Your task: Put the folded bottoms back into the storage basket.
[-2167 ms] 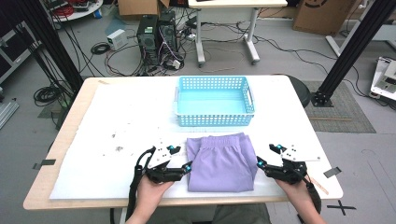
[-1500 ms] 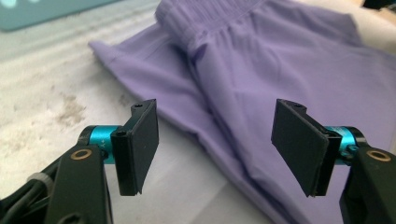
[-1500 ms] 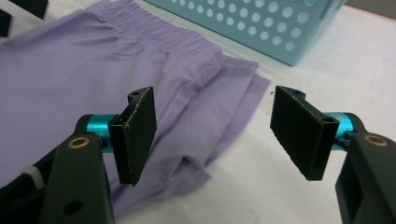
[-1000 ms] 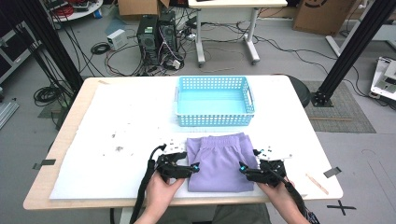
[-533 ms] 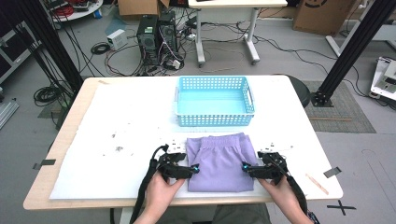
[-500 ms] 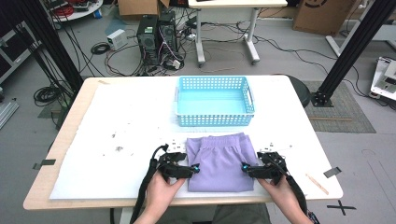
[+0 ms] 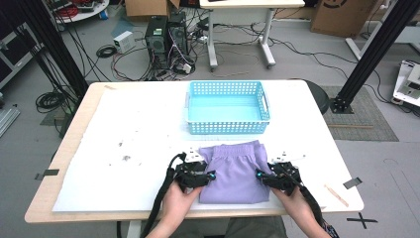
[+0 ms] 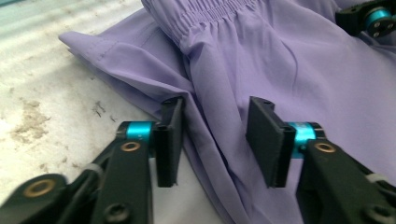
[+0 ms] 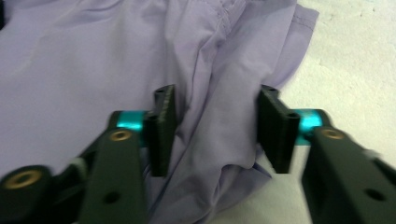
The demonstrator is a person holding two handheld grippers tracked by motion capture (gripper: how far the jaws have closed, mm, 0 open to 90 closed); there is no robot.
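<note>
Room lit bright & even from overhead, no hard glare; I cast only soft shadows under my hands on the table [image 7: 124, 163]. High view is soft, low-res. My gripper views: nearer cloth [image 8: 289, 60] fairly sharp, far edges blur, right view smeared w/ motion, jaws dark, slightly out of focus.

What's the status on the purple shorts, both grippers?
Left gripper open, jaws astride the left edge fold of the purple shorts. Right gripper open, astride the right edge. Shorts flat on table, not yet clamped. Blue basket beyond, nothing in the way.
</note>
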